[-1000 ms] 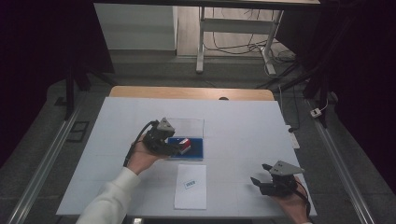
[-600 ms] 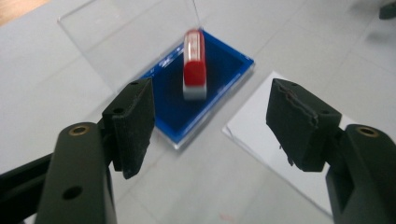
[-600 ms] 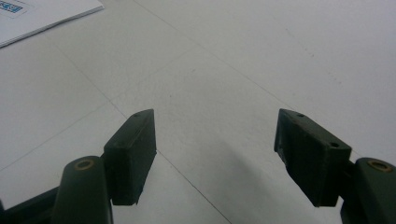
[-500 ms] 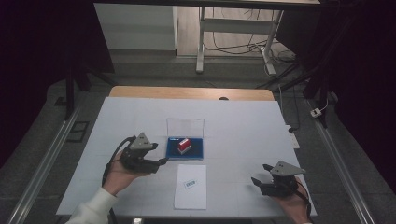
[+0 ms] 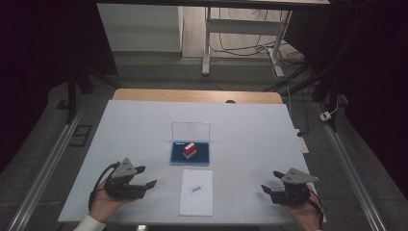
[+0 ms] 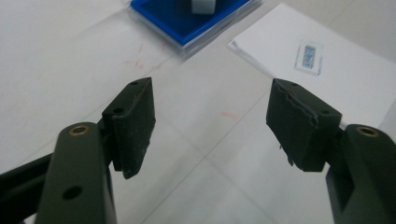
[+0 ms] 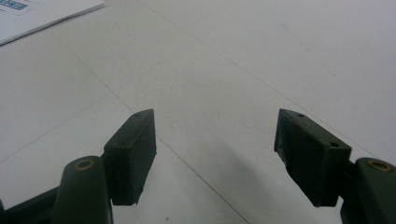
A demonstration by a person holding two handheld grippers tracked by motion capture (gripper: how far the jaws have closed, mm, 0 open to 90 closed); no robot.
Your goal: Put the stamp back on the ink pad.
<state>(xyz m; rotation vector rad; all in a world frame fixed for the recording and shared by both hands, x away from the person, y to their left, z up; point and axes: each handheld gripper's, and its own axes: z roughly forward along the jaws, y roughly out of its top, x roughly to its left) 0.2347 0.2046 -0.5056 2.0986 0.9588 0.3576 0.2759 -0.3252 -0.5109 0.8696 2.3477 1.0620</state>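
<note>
Blue tray (image 5: 190,156) at mid-counter, holding a small red-and-white block (image 5: 189,149); clear upright panel (image 5: 191,131) at the tray's far edge. Same tray (image 6: 187,21) at the top of the left gripper view, the block's white face (image 6: 203,4) cut by the frame. White sheet (image 5: 196,192) just nearer than the tray, apart from it, carrying a small label (image 5: 195,189) with blue print, too small to read. Label again (image 6: 309,56) in the left gripper view, under a clear rectangle, its print blurred. Corner of the sheet (image 7: 42,14) at top left of the right gripper view, writing illegible.

Left claw (image 5: 144,178) in a hand (image 5: 107,206) at the near left of the counter, jaws wide apart and empty, aimed toward the sheet; grey three-cornered plate on top, cable looping at its left. Same claw (image 6: 210,123) low over bare surface. Right claw (image 5: 271,182) at the near right, well apart from the sheet, held in a hand (image 5: 304,216), jaws likewise spread on nothing; again (image 7: 215,154) above bare surface.

White counter (image 5: 250,139), faint seam lines and a few reddish smudges across it; wooden strip along the far edge. Grey floor beyond, metal rails at either side, white frame legs and loose cables behind, dark surroundings.
</note>
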